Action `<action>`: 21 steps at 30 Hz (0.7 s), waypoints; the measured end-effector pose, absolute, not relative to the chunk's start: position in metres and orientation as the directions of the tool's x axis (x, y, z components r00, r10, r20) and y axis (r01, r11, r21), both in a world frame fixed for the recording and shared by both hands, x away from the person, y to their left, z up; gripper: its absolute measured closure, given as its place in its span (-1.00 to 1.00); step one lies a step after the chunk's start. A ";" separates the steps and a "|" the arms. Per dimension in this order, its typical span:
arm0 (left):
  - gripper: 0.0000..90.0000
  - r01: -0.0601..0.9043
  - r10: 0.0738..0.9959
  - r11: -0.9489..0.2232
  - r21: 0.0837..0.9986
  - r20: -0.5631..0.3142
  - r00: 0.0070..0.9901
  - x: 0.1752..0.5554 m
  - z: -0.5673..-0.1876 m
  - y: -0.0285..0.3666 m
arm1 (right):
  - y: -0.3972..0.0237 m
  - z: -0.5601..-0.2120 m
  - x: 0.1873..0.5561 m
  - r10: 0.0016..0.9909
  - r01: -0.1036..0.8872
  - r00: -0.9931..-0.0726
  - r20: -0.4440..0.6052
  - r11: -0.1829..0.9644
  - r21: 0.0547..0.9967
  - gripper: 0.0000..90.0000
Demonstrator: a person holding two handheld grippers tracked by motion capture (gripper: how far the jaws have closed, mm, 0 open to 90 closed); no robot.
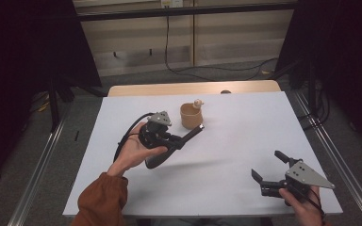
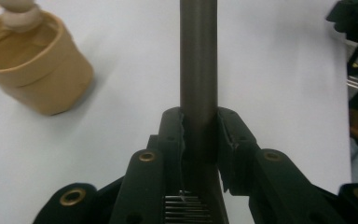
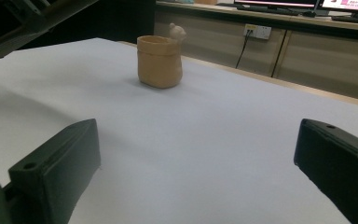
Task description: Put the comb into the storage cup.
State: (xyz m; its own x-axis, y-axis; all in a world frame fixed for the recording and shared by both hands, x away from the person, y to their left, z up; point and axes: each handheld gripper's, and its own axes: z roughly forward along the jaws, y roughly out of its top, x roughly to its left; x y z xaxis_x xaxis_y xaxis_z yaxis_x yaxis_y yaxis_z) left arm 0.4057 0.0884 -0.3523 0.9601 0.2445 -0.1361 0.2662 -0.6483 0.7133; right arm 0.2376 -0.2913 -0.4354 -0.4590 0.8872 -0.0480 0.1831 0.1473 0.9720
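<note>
White table (image 1: 245,141), grey floor (image 1: 75,117), tan cup (image 1: 191,116)

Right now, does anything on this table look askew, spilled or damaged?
Nothing stands out. The tan cup stands upright on the white table, nothing spilled. The left gripper is clamped on a dark rod.

— What lies under it all?
— A white table (image 1: 245,155), its wooden edge (image 1: 193,88) at the far side.
— And beyond?
— Grey floor, a black cable (image 1: 207,69) trailing across it, and a wall socket (image 3: 258,31) behind.
</note>
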 end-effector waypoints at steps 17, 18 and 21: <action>0.62 0.209 0.174 -0.710 0.672 -0.119 0.977 0.398 -0.356 0.073 | -0.273 -0.422 0.248 0.863 0.255 -0.505 0.019 0.128 0.959 -0.98; 0.62 0.199 0.163 -0.721 0.664 -0.116 0.980 0.397 -0.355 0.071 | -0.272 -0.419 0.251 0.856 0.264 -0.517 0.026 0.131 0.956 -0.98; 0.62 0.189 0.164 -0.719 0.669 -0.102 0.981 0.395 -0.353 0.065 | -0.267 -0.413 0.258 0.835 0.275 -0.548 0.043 0.131 0.952 -0.99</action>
